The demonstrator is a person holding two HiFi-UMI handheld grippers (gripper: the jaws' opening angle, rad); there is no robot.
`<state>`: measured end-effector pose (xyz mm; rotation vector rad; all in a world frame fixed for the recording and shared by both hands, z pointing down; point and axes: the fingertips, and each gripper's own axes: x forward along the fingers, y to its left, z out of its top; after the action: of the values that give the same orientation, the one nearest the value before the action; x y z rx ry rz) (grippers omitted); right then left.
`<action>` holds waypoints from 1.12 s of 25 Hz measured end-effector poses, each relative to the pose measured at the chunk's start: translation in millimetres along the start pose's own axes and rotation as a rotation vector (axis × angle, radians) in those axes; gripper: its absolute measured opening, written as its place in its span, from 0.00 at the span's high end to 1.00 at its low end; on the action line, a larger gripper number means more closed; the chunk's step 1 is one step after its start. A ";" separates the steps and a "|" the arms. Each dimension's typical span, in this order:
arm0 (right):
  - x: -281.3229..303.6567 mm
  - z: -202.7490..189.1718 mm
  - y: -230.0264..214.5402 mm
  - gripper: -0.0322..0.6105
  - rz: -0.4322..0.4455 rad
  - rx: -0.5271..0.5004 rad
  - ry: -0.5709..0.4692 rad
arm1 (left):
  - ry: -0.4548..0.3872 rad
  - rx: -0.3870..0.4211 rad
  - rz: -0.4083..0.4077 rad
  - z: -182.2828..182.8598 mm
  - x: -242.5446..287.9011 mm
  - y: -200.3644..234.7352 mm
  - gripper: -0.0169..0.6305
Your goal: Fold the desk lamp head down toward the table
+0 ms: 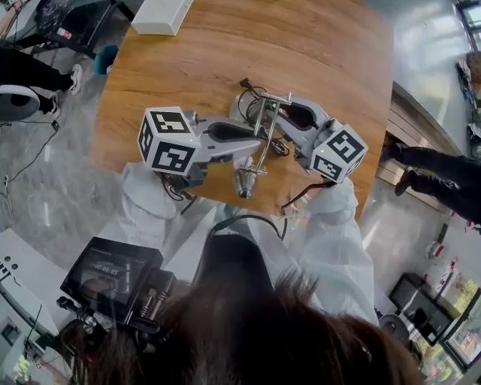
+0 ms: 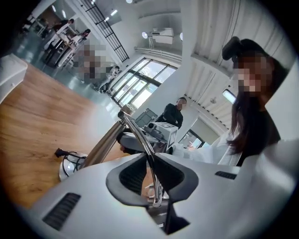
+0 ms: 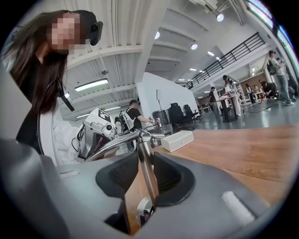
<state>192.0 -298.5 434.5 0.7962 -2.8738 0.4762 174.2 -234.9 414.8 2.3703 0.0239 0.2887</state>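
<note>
A chrome desk lamp stands on the wooden table (image 1: pixel 323 53). Its bell-shaped head (image 1: pixel 246 183) hangs toward me, and its round base (image 2: pixel 70 165) sits behind with a black cord. My left gripper (image 1: pixel 254 148) comes in from the left and is shut on the lamp's thin upper arm (image 2: pixel 140 135), which runs between its pads (image 2: pixel 133 175). From the right, my right gripper (image 1: pixel 274 113) is shut on the thicker upright post (image 3: pixel 145 163) just below the top joint (image 3: pixel 141 135). Each gripper shows in the other's view.
A white box (image 1: pixel 161 15) lies at the table's far edge. A black cable (image 1: pixel 301 197) trails off the near edge by my right sleeve. People stand on the floor to the right (image 1: pixel 436 162) and at the upper left. A camera rig (image 1: pixel 113 278) sits low at the left.
</note>
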 end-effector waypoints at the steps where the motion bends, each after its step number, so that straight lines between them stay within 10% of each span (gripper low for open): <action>1: 0.1 -0.1 -0.1 0.80 0.004 0.000 0.001 | 0.007 0.029 0.016 -1.9 0.5 2.6 0.89; 17: 1.0 -3.7 -1.4 0.80 0.041 -0.022 0.029 | 0.013 0.254 0.080 -16.1 7.9 31.9 0.92; 28: -24.3 -19.0 -9.0 0.81 -0.187 0.051 0.067 | 0.016 0.138 0.164 -34.6 -17.8 29.7 0.92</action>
<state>218.0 -287.9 450.0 1.0254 -2.7018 0.5435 147.4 -234.9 455.8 2.5118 -0.1480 0.3956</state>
